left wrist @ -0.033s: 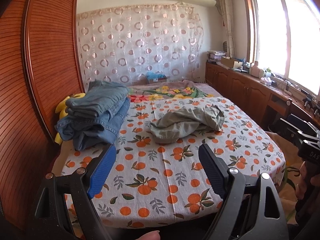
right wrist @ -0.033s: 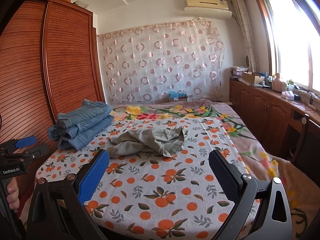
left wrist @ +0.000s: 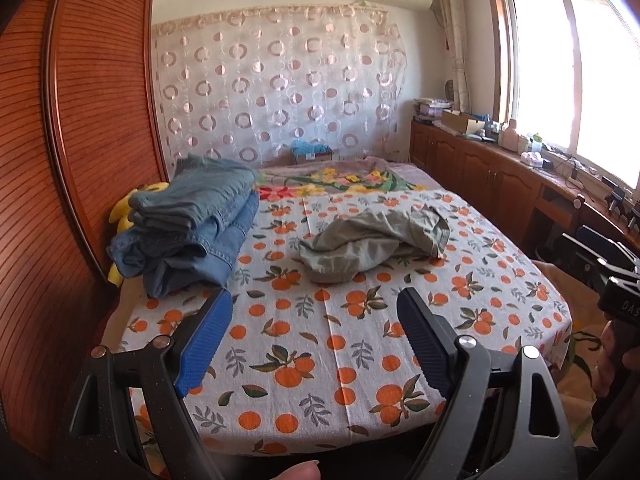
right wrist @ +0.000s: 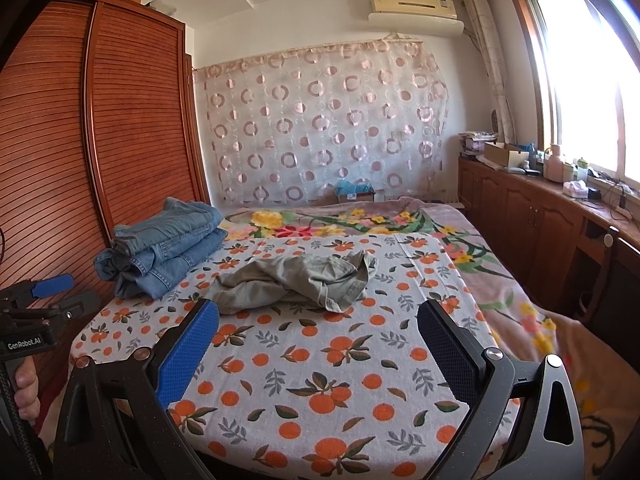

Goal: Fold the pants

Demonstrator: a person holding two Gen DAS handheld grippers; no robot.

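Partly hidden: crumpled khaki pants point(left wrist: 376, 246).

We see crumpled matt khaki cloth pants point(left wrist: 376, 244) beside folded blue denim jeans point(left wrist: 188, 224), near the glossy slatted wood wardrobe point(left wrist: 80, 120).

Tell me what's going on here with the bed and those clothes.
A person holds a gripper in each hand, facing a bed covered with an orange-print sheet. The left gripper and right gripper are both open and hold nothing. A crumpled olive-green pair of pants lies unfolded mid-bed, not yet touched. Folded jeans are stacked by the wardrobe side.
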